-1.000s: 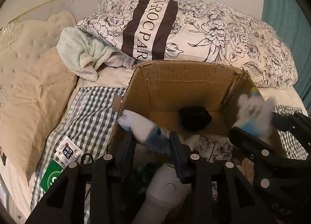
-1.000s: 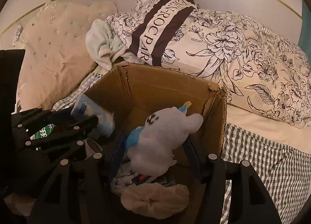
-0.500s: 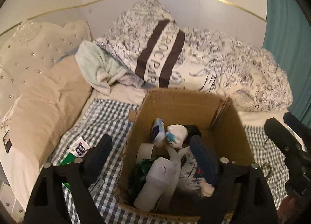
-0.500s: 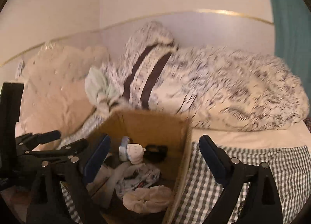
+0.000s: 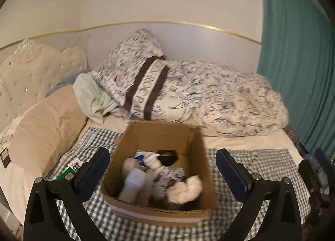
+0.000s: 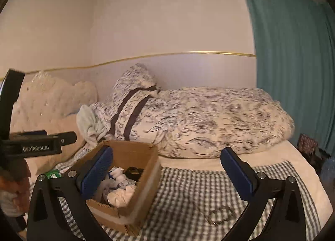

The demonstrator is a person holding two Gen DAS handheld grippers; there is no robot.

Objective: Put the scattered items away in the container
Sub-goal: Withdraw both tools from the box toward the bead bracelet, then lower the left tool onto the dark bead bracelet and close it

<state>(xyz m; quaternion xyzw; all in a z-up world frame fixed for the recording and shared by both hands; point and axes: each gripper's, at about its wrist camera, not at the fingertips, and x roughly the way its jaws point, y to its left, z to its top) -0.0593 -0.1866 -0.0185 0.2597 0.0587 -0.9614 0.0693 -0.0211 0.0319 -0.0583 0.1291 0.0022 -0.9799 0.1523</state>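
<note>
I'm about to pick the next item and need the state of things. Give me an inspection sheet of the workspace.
Surface: checked blanket on a bed.
Job's things: cardboard box holds a white plush toy, black case and patterned pouch; a thin ring-like item and a green packet still lie on the blanket.
Clutter: floral duvet, mint towel, beige pillow.
Grippers: left gripper and right gripper just opened wide, nothing between the jaws.
Cables: nothing seen.
Surroundings: tufted headboard, teal curtain.
</note>
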